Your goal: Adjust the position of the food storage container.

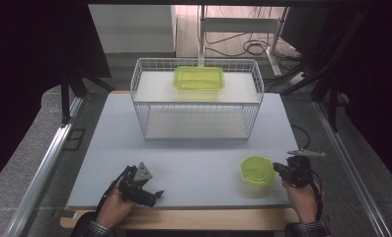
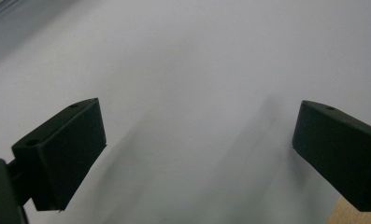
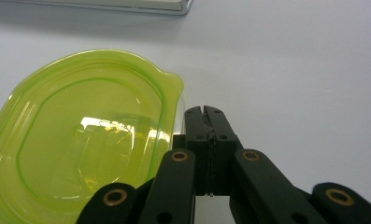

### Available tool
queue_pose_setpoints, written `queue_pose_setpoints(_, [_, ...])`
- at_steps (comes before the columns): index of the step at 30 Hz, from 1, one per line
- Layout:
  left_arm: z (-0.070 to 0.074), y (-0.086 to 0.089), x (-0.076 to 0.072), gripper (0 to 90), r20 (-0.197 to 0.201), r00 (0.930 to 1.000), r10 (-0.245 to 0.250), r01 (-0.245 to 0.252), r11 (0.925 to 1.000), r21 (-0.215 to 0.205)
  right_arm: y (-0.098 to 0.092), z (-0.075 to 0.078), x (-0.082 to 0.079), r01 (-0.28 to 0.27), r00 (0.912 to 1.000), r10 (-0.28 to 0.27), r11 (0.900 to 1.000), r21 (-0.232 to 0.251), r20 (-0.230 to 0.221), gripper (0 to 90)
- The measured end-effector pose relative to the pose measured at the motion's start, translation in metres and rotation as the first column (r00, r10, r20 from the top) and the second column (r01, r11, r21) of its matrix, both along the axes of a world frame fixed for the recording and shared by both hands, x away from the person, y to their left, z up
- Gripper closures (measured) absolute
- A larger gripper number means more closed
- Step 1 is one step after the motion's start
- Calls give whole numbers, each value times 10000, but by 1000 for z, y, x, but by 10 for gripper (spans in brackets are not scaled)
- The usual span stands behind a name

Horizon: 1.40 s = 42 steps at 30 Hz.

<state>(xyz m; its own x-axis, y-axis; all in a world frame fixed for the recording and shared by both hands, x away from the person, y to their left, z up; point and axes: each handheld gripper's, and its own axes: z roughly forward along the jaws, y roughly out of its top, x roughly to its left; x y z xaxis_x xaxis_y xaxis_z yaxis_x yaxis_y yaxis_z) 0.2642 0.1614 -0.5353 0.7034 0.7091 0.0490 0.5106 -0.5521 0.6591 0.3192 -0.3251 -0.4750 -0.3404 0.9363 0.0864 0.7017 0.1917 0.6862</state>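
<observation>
Nearest the camera in the right gripper view, the right gripper (image 3: 206, 112) is seen with its black jaws pressed together, nothing pinched between them. Just beside its tips, touching or nearly so, the pouring lip of the round translucent yellow-green plastic container (image 3: 80, 140) is found; the container lies to the left of the jaws on the pale grey table top (image 3: 290, 56), near its front edge.

The left gripper (image 1: 141, 190) is held with jaws spread wide over bare table, well apart from the container, so the right hand is judged the nearer. A rectangular yellow-green plastic box (image 1: 199, 77) is set on the upper shelf of the white wire rack (image 1: 139, 106). No readable writing or brand is made out.
</observation>
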Motion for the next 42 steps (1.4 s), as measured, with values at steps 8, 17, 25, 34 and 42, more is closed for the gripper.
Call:
queue_pose_setpoints(8, [0,-1,0,26,-21,10000,-9,9,10000,42,-12,-16,-8,-159,9962,179,9996,242,-851,886])
queue_pose_setpoints(17, [-1,-2,0,27,-1,10000,-66,66,9999,140,6,-24,-13,-813,9896,905,9931,845,-1122,887])
queue_pose_setpoints(25, [-1,-3,0,27,-14,10000,-86,87,9998,157,30,-27,-7,-1397,9806,1537,9833,1164,-1216,887])
queue_pose_setpoints(34, [-1,-3,0,27,-35,9999,-134,135,9996,232,75,-31,7,-2480,9534,2717,9533,1722,-1310,886])
queue_pose_setpoints(42, [-1,-3,0,28,-45,9999,-135,136,9996,233,111,-33,18,-3205,9263,3515,9244,2069,-1356,885])
